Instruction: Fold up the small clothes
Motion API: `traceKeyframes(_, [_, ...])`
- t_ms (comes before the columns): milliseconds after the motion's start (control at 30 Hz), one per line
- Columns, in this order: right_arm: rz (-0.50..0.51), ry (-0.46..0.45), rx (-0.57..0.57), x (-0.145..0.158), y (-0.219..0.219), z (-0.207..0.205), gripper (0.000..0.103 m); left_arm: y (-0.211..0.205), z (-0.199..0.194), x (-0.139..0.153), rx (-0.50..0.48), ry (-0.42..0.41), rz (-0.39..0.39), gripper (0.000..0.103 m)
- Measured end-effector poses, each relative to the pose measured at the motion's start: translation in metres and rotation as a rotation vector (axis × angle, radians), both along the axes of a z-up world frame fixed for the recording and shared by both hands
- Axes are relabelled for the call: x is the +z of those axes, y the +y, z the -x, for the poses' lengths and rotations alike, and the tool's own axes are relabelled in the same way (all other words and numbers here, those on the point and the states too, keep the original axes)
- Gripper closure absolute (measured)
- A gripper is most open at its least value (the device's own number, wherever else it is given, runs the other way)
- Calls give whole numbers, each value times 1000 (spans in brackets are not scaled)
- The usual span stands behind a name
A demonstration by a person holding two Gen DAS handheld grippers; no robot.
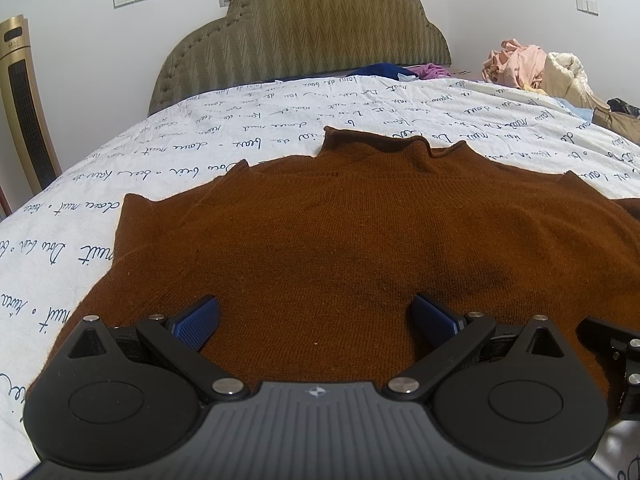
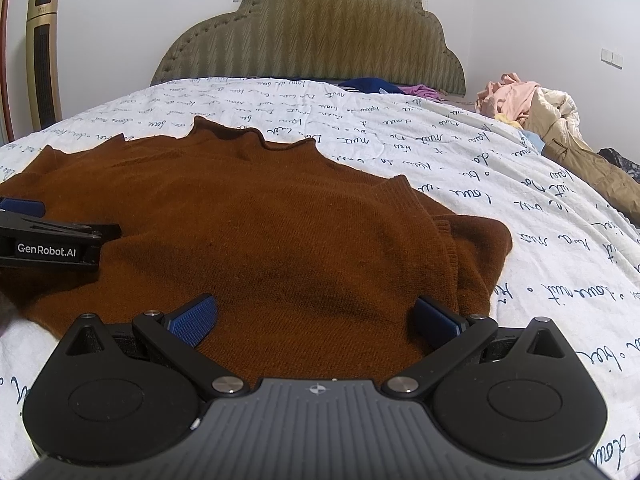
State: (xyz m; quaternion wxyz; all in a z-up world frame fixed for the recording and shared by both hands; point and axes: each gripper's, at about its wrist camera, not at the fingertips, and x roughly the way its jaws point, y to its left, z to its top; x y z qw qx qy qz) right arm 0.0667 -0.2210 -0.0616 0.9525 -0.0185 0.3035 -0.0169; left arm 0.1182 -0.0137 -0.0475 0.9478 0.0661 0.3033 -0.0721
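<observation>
A brown knit sweater lies flat on the bed, collar toward the headboard; it also shows in the right wrist view. Its right sleeve is folded in over the body. My left gripper is open, its blue pads spread just above the sweater's near hem on the left side. My right gripper is open over the hem on the right side. The left gripper's body shows at the left edge of the right wrist view. Neither holds anything.
The bed has a white sheet with blue script and a padded olive headboard. A pile of clothes lies at the far right, blue and purple garments near the headboard. A gold tower appliance stands left.
</observation>
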Motion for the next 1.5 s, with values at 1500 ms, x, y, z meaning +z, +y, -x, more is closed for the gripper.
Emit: traceKeyframes(1500, [614,-217,500,16,260,9,18,134,-151,23,-91,448,442,1])
